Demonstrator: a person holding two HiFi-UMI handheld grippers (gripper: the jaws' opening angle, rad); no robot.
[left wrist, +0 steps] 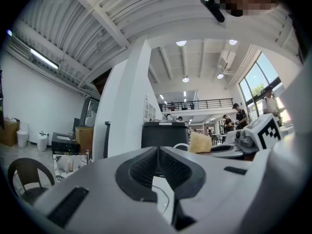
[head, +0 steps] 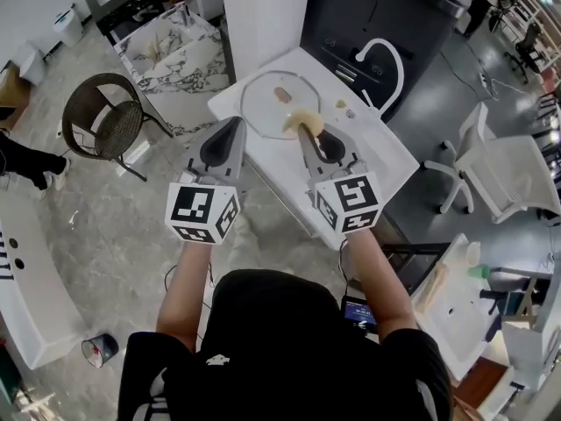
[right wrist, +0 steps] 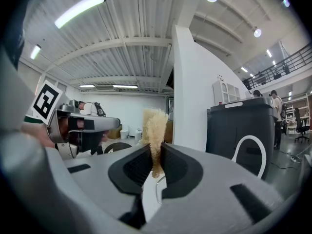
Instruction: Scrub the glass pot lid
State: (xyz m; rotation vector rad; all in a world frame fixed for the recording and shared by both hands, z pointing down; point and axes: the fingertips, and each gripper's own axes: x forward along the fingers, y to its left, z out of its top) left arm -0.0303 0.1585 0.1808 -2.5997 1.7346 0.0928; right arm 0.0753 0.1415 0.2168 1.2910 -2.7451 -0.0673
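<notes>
The round glass pot lid (head: 276, 103) lies flat on the white table (head: 386, 152), with a small brownish knob at its middle. My right gripper (head: 303, 132) is shut on a yellow sponge (head: 299, 122), which sticks out over the lid's near right rim. In the right gripper view the sponge (right wrist: 155, 130) stands pinched between the pads. My left gripper (head: 235, 123) hangs at the table's near left edge beside the lid, shut with nothing in it. From the left gripper view the lid's rim (left wrist: 165, 199) shows below the closed jaws and the sponge (left wrist: 199, 143) to the right.
A white curved faucet (head: 384, 60) rises at the table's far right before a dark cabinet (head: 386, 16). A wicker chair (head: 110, 117) stands on the floor to the left, a white chair (head: 504, 169) to the right. Small scraps (head: 344, 105) lie beside the lid.
</notes>
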